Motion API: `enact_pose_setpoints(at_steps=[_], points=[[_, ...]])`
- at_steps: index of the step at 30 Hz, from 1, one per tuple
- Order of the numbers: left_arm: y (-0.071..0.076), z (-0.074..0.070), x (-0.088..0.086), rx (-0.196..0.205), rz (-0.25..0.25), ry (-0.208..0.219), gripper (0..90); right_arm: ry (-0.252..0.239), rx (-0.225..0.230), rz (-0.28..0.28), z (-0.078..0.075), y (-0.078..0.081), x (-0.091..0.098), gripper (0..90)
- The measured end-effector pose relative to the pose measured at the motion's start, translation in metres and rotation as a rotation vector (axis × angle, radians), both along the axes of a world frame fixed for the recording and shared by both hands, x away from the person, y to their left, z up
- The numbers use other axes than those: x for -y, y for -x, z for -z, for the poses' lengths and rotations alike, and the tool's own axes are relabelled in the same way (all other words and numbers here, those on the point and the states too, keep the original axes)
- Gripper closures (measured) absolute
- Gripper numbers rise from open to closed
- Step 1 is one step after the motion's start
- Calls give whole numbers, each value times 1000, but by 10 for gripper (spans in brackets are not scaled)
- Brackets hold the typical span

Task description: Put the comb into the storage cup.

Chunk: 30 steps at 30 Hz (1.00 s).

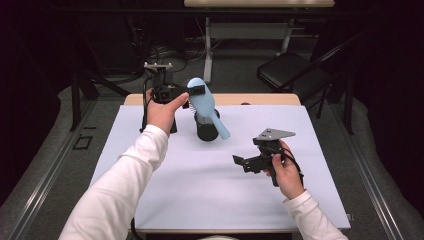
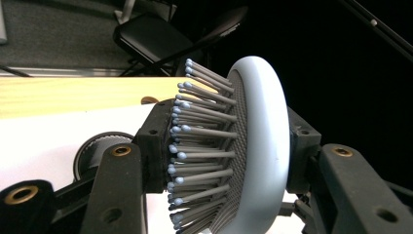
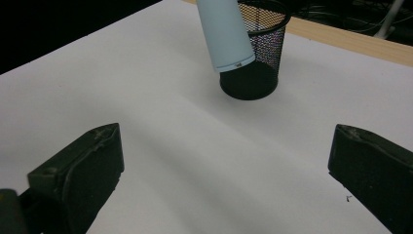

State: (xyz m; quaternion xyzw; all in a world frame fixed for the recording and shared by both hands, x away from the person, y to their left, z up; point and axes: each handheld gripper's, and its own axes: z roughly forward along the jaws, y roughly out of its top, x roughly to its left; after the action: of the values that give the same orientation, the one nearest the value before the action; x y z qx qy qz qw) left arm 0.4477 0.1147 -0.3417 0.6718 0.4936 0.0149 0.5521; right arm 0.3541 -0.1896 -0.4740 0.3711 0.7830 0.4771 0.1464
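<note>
A light blue hairbrush is held in the air at the back of the table, head up and handle slanting down toward the front right. My left gripper is shut on the brush head, one jaw against the bristles and the other on its back. The handle end hangs in front of a black mesh cup that stands upright on the white table cover. My right gripper hovers over the cover to the right, open, with nothing between its jaws.
The wooden table edge shows behind the white cover. A black folding chair and a table leg stand on the floor beyond. Bare cover lies in front of the cup.
</note>
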Motion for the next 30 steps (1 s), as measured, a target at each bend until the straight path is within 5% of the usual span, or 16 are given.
enact_pose_setpoints(at_steps=[30], points=[[-17, 0, -11, 88, -102, -62, 496, 0, -4, -6, 2, -1, 0, 0]])
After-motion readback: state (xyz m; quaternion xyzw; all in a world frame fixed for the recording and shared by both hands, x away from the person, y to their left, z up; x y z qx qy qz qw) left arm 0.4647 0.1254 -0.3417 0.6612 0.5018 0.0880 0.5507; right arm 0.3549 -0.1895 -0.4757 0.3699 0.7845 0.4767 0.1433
